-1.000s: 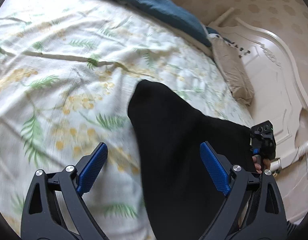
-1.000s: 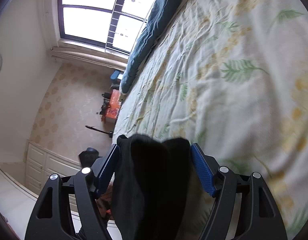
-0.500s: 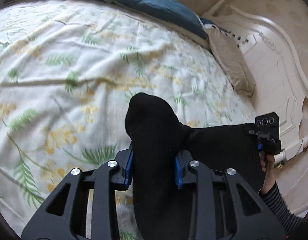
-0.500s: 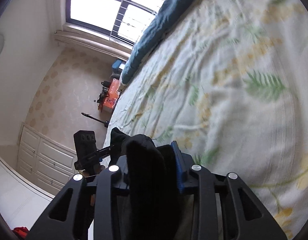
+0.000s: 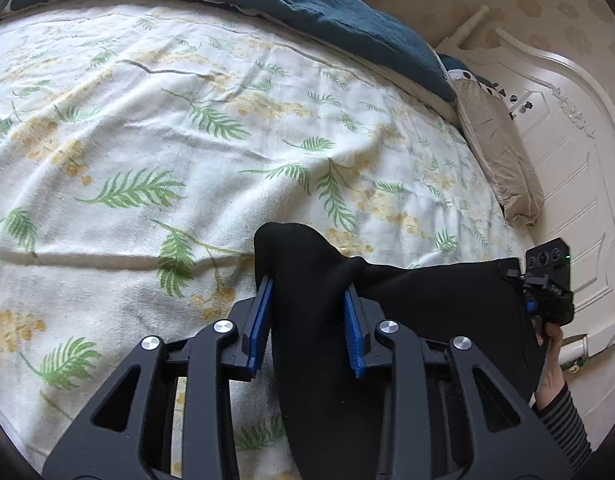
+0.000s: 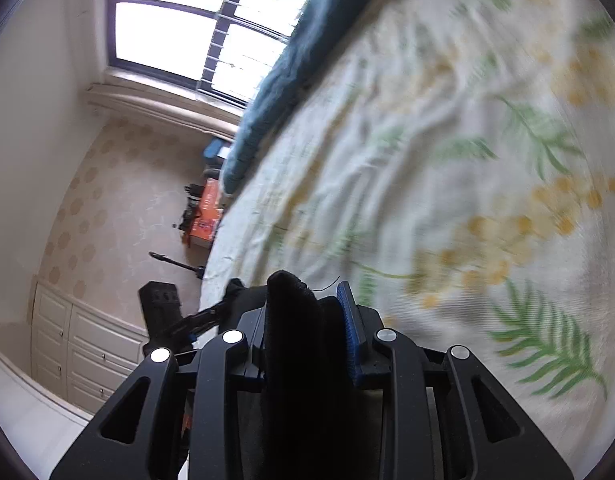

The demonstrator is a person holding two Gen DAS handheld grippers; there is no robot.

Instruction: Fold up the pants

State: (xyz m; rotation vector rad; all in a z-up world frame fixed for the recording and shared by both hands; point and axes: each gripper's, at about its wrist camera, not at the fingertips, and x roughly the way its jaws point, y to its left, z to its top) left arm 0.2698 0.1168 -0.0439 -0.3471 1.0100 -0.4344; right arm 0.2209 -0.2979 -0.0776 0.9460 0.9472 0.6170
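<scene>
Left gripper (image 5: 307,320) pinches a bunched fold of the black pants (image 5: 427,320), blue pads (image 5: 259,320) pressed on both sides of the cloth; its jaws have just been closing onto that fold. Right gripper (image 6: 307,320) likewise clamps a thick wad of the pants (image 6: 299,320), one blue pad (image 6: 349,336) visible against the fabric, jaws just closed down on it. In the left wrist view the pants stretch from the left gripper across to the right gripper (image 5: 547,296), held up over the near edge of the bed sheet (image 5: 147,140).

The sheet is white with green fern and yellow flower print, wrinkled, and covers most of the bed. Beyond the pants, at the far side of the sheet, a dark teal duvet (image 5: 267,0) lies bunched along the edge. A beige pillow (image 5: 495,152) sits at the sheet's right end against a white carved headboard (image 5: 567,120). A striped sleeve (image 5: 567,420) shows below the right gripper.

In the right wrist view, blurred sheet (image 6: 467,160) fills the right. Past its far end, a window (image 6: 187,28) is bright, wallpaper (image 6: 107,200) is beige dotted, an orange box (image 6: 205,216) sits by the bed, and white cabinets (image 6: 79,352) stand low left.
</scene>
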